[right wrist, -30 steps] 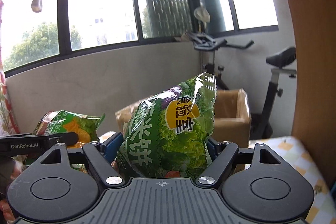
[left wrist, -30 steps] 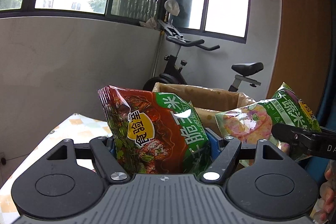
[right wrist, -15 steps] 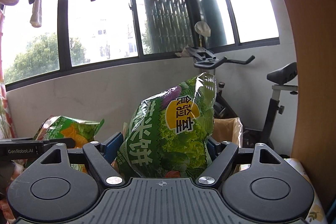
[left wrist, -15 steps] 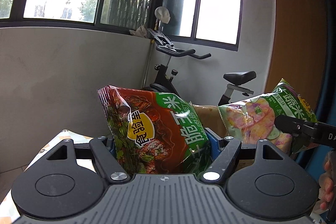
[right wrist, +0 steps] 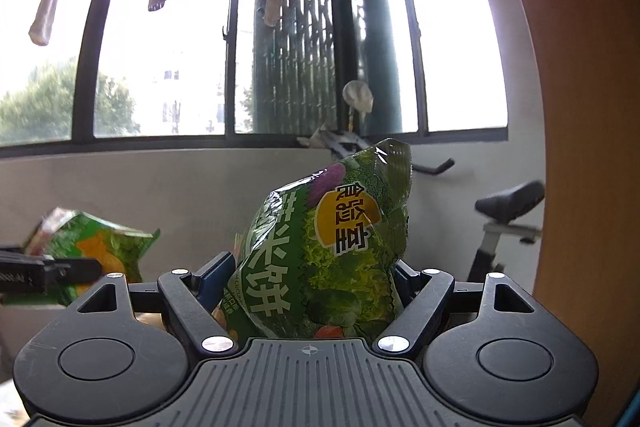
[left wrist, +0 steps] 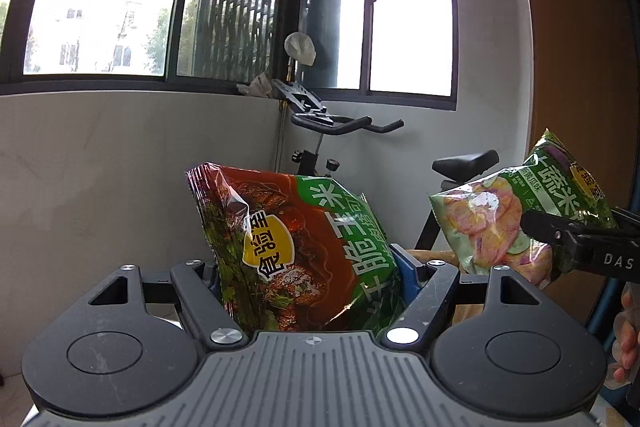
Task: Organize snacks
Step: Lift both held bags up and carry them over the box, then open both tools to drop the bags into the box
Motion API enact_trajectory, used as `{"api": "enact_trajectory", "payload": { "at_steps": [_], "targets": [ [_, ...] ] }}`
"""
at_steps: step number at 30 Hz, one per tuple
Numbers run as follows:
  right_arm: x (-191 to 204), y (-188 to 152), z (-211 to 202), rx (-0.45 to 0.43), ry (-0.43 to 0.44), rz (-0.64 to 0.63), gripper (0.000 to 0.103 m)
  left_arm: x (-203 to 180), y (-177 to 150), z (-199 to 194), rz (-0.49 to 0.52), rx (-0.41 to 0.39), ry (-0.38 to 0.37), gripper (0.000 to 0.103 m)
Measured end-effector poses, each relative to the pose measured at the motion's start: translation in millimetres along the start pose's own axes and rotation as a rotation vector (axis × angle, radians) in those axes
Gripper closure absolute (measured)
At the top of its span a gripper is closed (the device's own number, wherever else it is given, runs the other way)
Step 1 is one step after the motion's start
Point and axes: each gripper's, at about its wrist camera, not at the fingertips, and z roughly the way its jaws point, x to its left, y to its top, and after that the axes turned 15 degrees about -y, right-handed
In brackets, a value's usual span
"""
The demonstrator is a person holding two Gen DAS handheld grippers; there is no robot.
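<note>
Both tongs are clamped on snack bags held up in the air: the left gripper grasps a red-and-green snack bag, and the right gripper grasps a green snack bag, each bag's lower end hidden behind the gripper body. Seen from the left wrist, the green bag's far side sits at the right, partly covered by a black finger. An exercise bike behind is partly blocked, and a person's fingers are cut off at the edge.
</note>
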Motion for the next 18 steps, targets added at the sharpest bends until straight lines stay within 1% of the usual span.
{"api": "enact_trajectory", "payload": {
  "at_steps": [2,5,8,12,15,18],
  "targets": [
    [9,-2,20,-0.001,-0.023,-0.055,0.028,-3,5,20,0.041,0.020,0.006,0.025],
    [23,-9,46,0.036,-0.038,-0.110,0.028,-6,9,48,0.088,0.067,0.020,0.025],
    [33,-18,71,0.100,-0.040,-0.143,0.028,-8,9,72,0.115,0.125,0.026,0.025],
    [43,-36,95,0.209,-0.044,-0.188,0.028,-6,5,97,0.141,0.205,0.041,0.025],
    [46,-46,107,0.291,-0.023,-0.161,0.028,-5,-1,109,0.174,0.264,0.057,0.024],
    [44,-53,113,0.349,-0.002,-0.127,0.026,2,-4,109,0.166,0.298,0.040,0.021]
  ]
}}
